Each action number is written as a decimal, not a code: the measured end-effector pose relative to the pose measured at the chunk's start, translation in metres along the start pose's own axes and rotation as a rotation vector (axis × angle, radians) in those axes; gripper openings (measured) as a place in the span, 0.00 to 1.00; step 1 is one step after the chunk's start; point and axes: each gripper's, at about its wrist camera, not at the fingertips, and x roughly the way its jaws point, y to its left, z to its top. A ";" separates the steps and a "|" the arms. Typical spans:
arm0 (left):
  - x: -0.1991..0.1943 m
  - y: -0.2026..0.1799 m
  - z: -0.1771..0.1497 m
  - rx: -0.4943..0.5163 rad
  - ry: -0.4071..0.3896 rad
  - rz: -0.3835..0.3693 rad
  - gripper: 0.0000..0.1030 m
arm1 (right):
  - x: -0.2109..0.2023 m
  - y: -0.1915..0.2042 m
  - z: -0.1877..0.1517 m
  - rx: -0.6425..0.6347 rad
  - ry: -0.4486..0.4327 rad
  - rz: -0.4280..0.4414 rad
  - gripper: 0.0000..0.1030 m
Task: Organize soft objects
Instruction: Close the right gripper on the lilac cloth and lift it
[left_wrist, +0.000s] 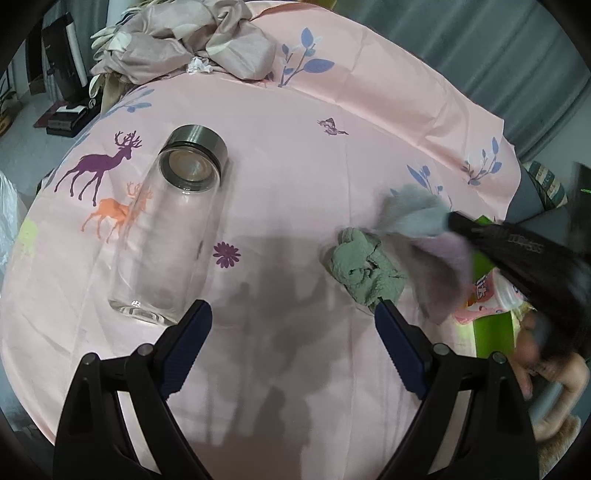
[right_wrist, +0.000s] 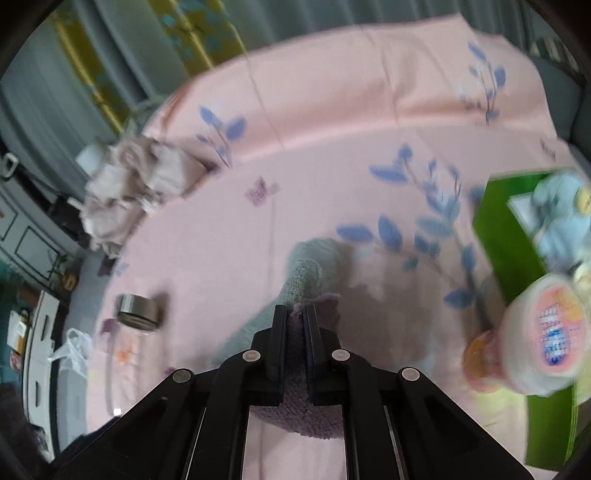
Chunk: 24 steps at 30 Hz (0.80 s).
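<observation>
Right gripper (right_wrist: 294, 314) is pinching a grey-and-lilac cloth (right_wrist: 299, 417) above the pink tablecloth (left_wrist: 295, 122), apparently carrying it toward the green box (right_wrist: 491, 229), while left gripper (left_wrist: 291, 314) is hovering spread beside the crumpled green cloth (left_wrist: 360, 267), probably next.

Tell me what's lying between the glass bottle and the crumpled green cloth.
Only bare pink tablecloth with a printed purple flower lies between the glass bottle and green cloth, as the left wrist view shows.

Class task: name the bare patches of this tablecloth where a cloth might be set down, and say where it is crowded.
Free: between the glass bottle and green cloth; also beyond them, before the crumpled fabric. Crowded: the right edge, around the green box and pink tub.
</observation>
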 end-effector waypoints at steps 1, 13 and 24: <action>-0.001 0.003 0.001 -0.012 -0.004 0.001 0.86 | -0.011 0.003 0.001 -0.016 -0.019 0.013 0.09; -0.021 -0.009 -0.003 0.052 -0.064 0.009 0.86 | -0.035 0.013 -0.077 -0.176 0.088 0.263 0.09; 0.012 -0.037 -0.025 0.163 0.090 -0.079 0.70 | -0.004 -0.043 -0.115 -0.030 0.224 0.127 0.09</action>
